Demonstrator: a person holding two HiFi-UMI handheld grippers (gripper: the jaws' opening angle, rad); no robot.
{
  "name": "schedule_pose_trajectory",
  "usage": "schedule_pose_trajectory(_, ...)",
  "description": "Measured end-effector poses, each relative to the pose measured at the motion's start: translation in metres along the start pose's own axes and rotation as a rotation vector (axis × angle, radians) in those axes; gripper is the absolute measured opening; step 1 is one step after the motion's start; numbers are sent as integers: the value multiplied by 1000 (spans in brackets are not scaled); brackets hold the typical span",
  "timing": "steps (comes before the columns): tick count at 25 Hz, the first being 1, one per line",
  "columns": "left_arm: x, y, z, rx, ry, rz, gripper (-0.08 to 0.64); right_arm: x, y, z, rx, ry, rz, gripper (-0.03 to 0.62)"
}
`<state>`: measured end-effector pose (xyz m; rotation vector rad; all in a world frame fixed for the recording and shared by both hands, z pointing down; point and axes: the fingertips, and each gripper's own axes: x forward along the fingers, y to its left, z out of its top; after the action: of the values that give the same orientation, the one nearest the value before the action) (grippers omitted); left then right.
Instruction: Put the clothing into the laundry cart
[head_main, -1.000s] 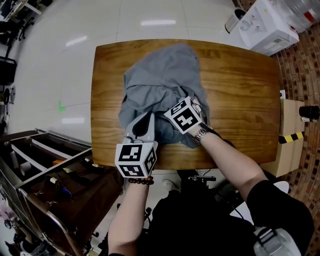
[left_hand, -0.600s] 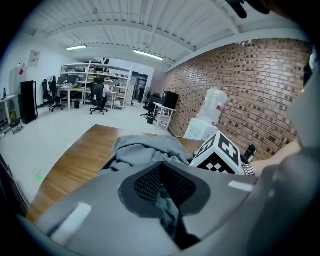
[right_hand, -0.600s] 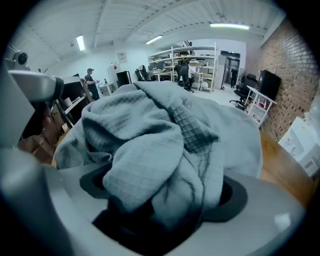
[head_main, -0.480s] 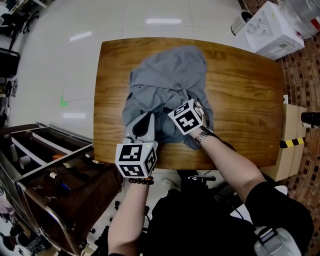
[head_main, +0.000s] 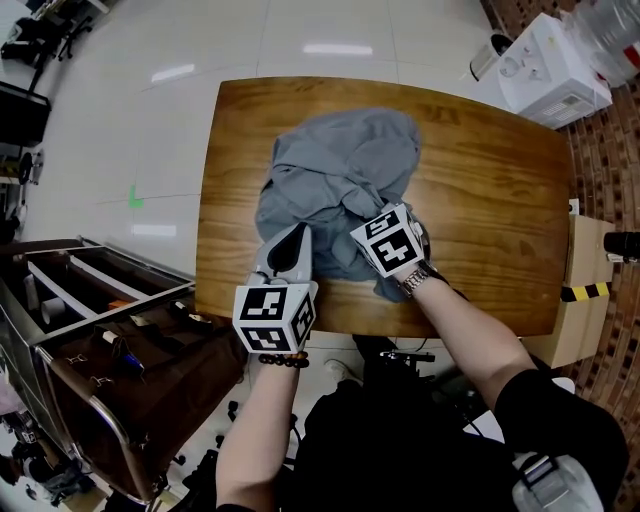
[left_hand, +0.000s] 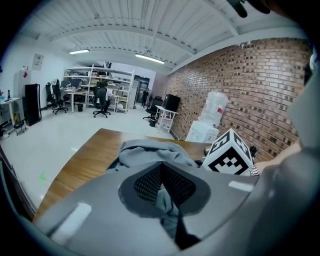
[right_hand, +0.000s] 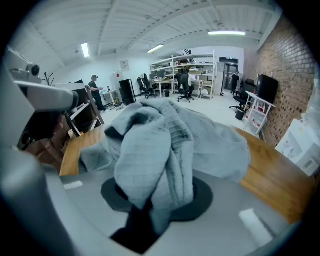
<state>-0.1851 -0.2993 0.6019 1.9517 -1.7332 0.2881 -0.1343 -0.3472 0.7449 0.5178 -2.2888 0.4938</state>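
1. Surface: wooden table (head_main: 480, 200) on a pale tiled floor, open workshop w/ brick wall behind. Laundry cart (head_main: 190, 385) stands off the table's near-left corner, lower than the top, by your left side.
2. Task item: grey clothing (head_main: 340, 170) lies bunched mid-table, most of its bulk resting on the wood, not lifted.
3. L gripper (left_hand: 162, 187): jaws drawn together on a thin fold at the garment's near-left edge. Only a sliver of cloth shows between the pads.
4. R gripper (right_hand: 150, 200): jaws have just been closing and now pinch a thick gathered fold, cloth spilling up over both jaws.
5. Step judged: both grips taken, lift and carry to the cart not yet begun.
6. Risks, as judged:
   - L pinch looks shallow, so the garment's weight on lift could pull that fold out.
   - You hold the near side only. The far part will likely trail, drag on the wood and catch on the table edge.
   - Cart sits low and to the left. Hanging cloth may drape on its frame instead of dropping inside.
   - Lift high and clear the edge before you swing left
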Motion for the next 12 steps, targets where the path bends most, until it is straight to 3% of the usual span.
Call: schedule_pose_trajectory(12, -52, 1, 24, 17, -73, 58, 3, -93, 48, 105, -64, -286, 45, 130)
